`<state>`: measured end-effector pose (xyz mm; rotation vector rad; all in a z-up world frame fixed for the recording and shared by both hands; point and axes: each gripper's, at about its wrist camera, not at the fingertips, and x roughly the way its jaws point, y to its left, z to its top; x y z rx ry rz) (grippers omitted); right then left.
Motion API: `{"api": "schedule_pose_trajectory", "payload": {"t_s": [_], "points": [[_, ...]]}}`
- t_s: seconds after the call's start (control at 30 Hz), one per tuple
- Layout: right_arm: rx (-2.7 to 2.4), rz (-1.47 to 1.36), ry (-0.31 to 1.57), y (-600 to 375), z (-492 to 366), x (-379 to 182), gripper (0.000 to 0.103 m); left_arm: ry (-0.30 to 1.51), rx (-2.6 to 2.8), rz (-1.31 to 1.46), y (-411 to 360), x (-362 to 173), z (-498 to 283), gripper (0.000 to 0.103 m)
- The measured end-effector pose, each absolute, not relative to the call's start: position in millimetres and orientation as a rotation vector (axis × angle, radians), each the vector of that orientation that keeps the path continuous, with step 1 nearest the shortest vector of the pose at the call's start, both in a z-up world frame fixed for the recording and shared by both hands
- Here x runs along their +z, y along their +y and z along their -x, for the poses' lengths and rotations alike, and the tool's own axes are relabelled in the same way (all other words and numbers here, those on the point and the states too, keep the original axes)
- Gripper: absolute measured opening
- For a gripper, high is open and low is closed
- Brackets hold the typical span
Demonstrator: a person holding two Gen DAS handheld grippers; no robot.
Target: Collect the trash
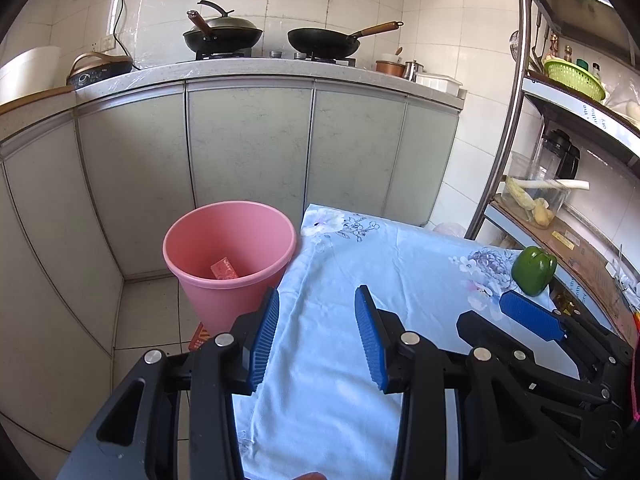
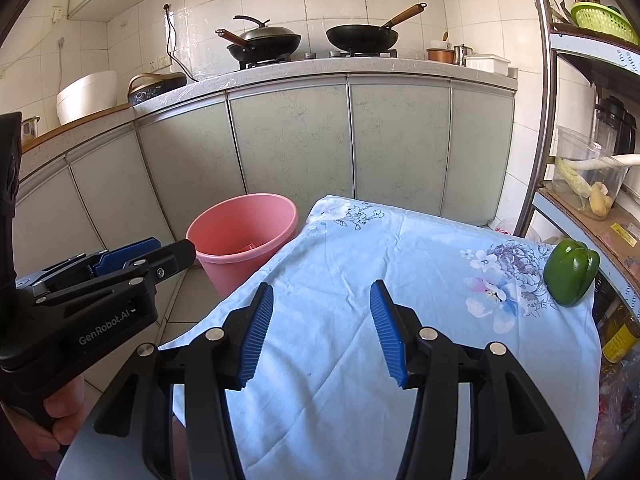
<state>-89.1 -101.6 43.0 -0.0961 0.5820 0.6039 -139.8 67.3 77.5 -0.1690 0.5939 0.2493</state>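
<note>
Hovering over the pale blue flowered cloth (image 1: 360,280) on the counter, my left gripper (image 1: 316,332) holds its blue ribbed fingers (image 1: 264,336) spread apart with nothing between them. My right gripper (image 2: 320,328) is likewise parted and empty. The small red wrapper (image 1: 225,269) lies inside the round pink plastic bin (image 1: 192,236), ahead and left of my left fingers. A glossy green bell pepper (image 2: 570,272) sits at the cloth's far right.

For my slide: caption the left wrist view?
Open left hand-held gripper over floral tablecloth, beside pink bin.
</note>
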Motion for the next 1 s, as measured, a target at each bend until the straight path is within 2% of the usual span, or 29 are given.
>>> {"api": "schedule_pose_trajectory", "payload": {"t_s": [1.0], "points": [[0.604,0.106,0.585,-100.8,88.5,41.4,0.051,0.599,0.24,0.177,72.0,75.3,139.6,0.039]]}}
